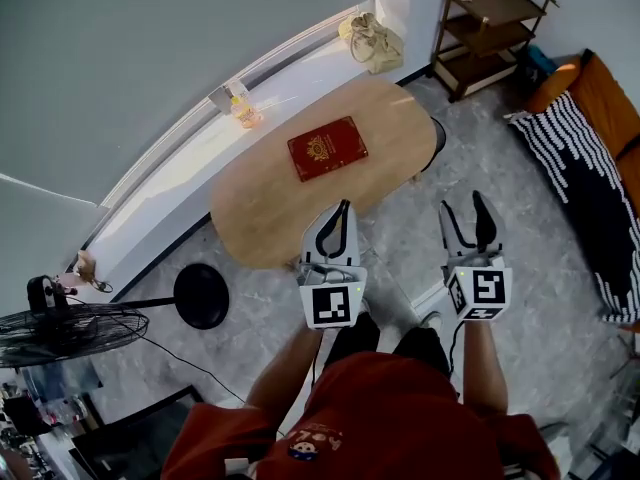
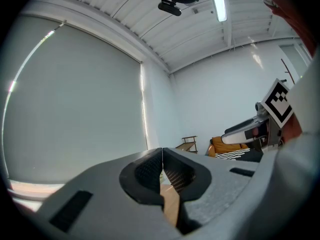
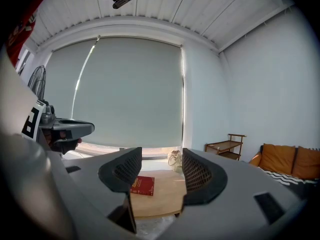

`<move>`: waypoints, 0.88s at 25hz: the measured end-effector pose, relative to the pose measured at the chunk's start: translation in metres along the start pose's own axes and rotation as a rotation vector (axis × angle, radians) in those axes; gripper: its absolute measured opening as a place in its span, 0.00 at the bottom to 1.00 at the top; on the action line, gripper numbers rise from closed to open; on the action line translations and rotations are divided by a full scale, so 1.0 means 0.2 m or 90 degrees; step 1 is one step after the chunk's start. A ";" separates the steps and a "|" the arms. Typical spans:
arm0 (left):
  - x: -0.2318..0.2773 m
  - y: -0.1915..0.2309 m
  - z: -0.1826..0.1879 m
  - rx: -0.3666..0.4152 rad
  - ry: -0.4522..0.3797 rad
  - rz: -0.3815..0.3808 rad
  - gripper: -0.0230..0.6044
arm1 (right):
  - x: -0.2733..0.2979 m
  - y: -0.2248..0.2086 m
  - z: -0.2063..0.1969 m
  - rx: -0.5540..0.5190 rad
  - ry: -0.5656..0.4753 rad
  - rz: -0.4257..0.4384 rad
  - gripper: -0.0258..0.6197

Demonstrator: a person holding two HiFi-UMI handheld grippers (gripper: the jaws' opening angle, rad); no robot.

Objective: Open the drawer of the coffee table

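Observation:
The coffee table [image 1: 270, 208] is a light oval wooden top with a red book [image 1: 327, 148] lying on it. No drawer shows in any view. In the head view my left gripper [image 1: 345, 208] hovers over the table's near edge, its jaws shut on nothing. To its right my right gripper [image 1: 465, 206] is held over the floor beside the table, jaws open and empty. The right gripper view looks between the open right gripper [image 3: 161, 171] at the table [image 3: 160, 199] and the book [image 3: 143, 185]. In the left gripper view the left gripper [image 2: 161, 171] has its pads pressed together.
A black round base [image 1: 201, 295] and a fan [image 1: 60, 333] stand left of the table. A tan bag [image 1: 372, 40] lies by the window sill. A wooden shelf [image 1: 490, 28] and an orange sofa with a striped blanket [image 1: 585, 158] are at the right.

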State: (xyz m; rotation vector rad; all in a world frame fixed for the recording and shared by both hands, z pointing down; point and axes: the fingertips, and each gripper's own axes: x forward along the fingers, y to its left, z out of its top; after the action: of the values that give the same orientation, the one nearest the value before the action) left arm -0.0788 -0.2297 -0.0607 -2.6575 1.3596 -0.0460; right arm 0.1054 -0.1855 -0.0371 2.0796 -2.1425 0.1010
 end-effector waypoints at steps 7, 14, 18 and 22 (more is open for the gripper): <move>0.05 -0.26 -0.08 -0.031 0.029 0.057 0.05 | 0.01 -0.25 -0.13 -0.006 0.013 0.065 0.41; 0.06 -0.53 -0.22 -0.053 0.063 0.132 0.05 | -0.03 -0.45 -0.37 -0.007 0.045 0.131 0.41; 0.04 -0.58 -0.33 -0.052 0.071 0.145 0.05 | -0.02 -0.45 -0.52 -0.007 0.063 0.151 0.41; 0.03 -0.58 -0.50 -0.051 0.079 0.136 0.05 | 0.03 -0.40 -0.67 -0.009 0.066 0.154 0.41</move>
State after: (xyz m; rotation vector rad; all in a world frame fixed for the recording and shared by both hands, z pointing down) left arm 0.0075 -0.1799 0.0562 -2.5943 1.7105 -0.1353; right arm 0.1942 -0.1736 0.0910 1.7584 -2.3121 0.2166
